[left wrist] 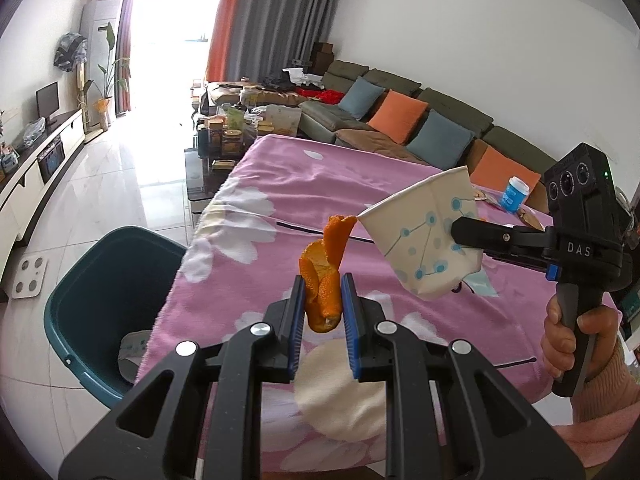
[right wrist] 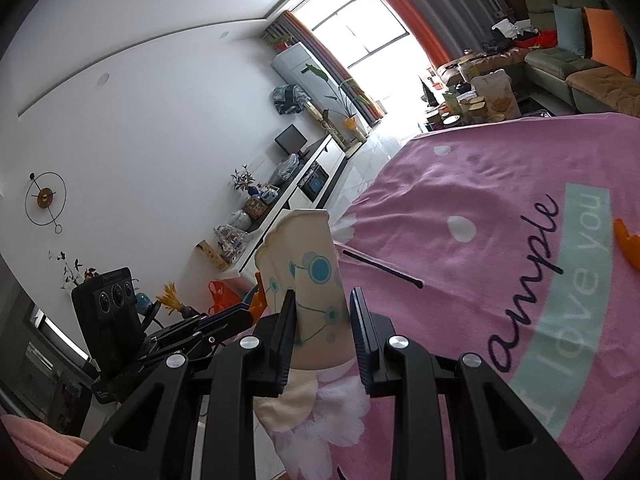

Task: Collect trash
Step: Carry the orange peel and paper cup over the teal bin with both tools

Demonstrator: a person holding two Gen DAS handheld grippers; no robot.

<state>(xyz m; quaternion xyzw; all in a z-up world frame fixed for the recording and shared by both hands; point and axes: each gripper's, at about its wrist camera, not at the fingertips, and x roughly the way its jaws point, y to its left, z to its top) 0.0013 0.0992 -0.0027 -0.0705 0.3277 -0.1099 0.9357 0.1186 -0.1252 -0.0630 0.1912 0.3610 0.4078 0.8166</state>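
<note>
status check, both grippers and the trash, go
Left gripper shut on orange peel. Right gripper shut on crushed paper cup. Both held above pink table; bin below left, nothing blocking it.

My bin (left wrist: 100, 280) sits half hidden behind the tabletop (left wrist: 248, 248) edge, an orange peel scrap (right wrist: 628, 246) is cut by the frame edge, and the blue can's (left wrist: 515, 194) label is too small to read.

Fuzzy pink cloth blanket (left wrist: 280, 184); creased matt paper cup (left wrist: 424, 236); glossy floor tiles (left wrist: 132, 168); matt black plastic tongs (left wrist: 322, 300)
</note>
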